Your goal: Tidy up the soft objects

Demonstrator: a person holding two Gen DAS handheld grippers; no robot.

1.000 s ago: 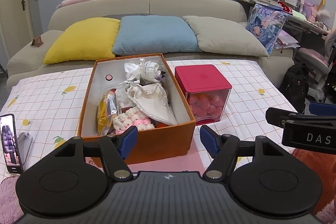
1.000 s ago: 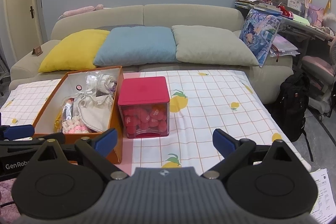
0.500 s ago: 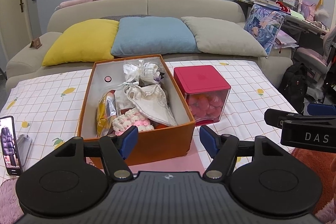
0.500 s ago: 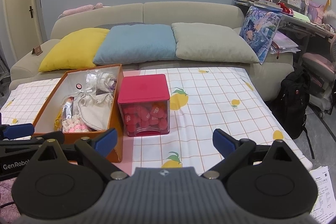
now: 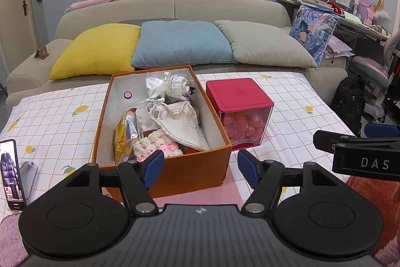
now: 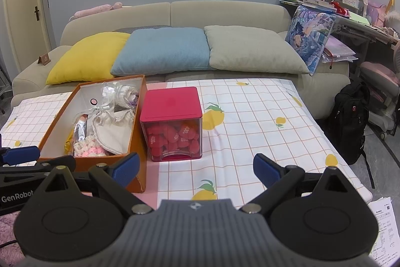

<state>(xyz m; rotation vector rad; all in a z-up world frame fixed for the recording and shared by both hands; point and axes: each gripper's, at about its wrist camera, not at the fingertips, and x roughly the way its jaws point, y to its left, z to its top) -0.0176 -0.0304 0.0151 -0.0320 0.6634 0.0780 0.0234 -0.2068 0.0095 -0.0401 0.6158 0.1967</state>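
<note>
Both grippers held low at the near edge of the bench (image 6: 250, 104), side by side, probably to keep the whole working area in view. Left gripper (image 5: 200, 167) with fingers spread wide and empty, aimed at the near wall of the orange box (image 5: 190, 167). Right gripper (image 6: 195, 169) also with fingers spread apart, nothing between them, pointed at the bare checked cloth just right of the red-lidded cube (image 6: 172, 101).

Soft things gathered inside the orange box: a white cloth pouch (image 5: 180, 121), a gauzy white bundle (image 5: 165, 86) at the far end, a pink and cream knitted piece (image 5: 155, 147) near the front, a yellow and silver packet (image 5: 125, 131) leaning on the left wall. Red soft balls (image 6: 172, 137) shut in the clear cube, standing just beside the box, maybe to keep one kind apart from the mixed ones.

Fits either sorting finished, or contents waiting for taking out; not possible to settle from here
</note>
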